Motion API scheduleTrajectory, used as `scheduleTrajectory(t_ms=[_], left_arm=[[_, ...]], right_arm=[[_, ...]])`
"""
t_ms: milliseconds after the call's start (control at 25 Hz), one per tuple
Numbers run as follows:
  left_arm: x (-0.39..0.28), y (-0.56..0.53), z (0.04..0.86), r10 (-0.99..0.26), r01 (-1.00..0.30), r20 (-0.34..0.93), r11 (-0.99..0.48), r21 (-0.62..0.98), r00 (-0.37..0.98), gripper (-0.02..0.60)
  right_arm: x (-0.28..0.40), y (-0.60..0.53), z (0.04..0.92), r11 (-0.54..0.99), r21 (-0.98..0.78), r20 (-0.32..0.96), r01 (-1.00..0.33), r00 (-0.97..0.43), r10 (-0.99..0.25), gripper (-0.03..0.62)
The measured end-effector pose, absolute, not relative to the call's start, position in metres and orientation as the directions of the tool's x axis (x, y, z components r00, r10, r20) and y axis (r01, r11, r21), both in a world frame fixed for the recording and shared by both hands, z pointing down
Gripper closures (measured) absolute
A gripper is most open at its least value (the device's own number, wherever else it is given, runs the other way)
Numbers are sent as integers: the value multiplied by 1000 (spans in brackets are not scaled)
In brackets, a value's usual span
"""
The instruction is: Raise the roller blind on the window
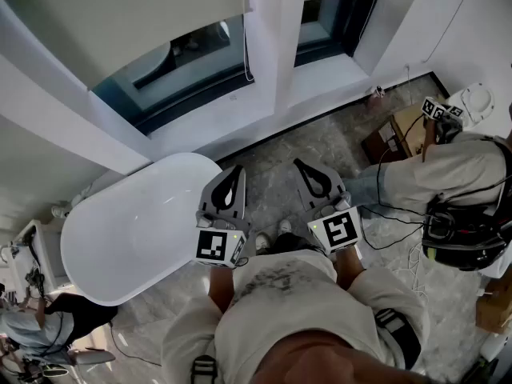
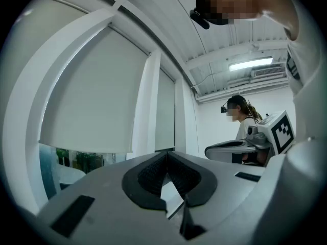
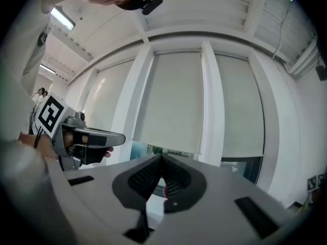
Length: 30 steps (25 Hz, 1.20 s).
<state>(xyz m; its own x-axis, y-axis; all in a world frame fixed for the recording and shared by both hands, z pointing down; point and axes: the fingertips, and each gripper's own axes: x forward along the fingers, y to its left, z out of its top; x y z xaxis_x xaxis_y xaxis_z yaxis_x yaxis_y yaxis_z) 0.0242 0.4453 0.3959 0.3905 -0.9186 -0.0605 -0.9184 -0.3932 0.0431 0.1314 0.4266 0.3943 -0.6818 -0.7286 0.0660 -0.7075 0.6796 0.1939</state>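
1. Hanging low over the window ahead, the roller blind is plain pale beige; glass shows under its hem; the head view crops its top.
2. Left gripper and right gripper: level, jaws closed tip to tip, empty, apart from the blind.
3. Marker cubes: black-and-white square codes.
4. Pull cord: thin, barely discernible beside the blind's edge.

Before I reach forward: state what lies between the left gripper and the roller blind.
In the head view, a floor strip and the white window ledge lie between the left gripper and the roller blind; the bathtub's end sits beside that stretch.
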Motion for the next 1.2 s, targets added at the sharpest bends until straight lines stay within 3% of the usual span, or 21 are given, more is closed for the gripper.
scheduleTrajectory(t_ms=[480, 720, 1200], left_arm=[[25, 456, 398, -921, -919, -59, -388, 73, 384, 572], [44, 438, 398, -923, -920, -50, -384, 75, 381, 572], [69, 397, 393, -947, -946, -43, -321, 51, 319, 572]], right_arm=[[126, 436, 393, 673, 172, 45, -719, -677, -734, 533], [141, 420, 399, 681, 168, 106, -712, -674, -731, 533], [157, 371, 393, 739, 187, 65, -647, -743, -666, 533]])
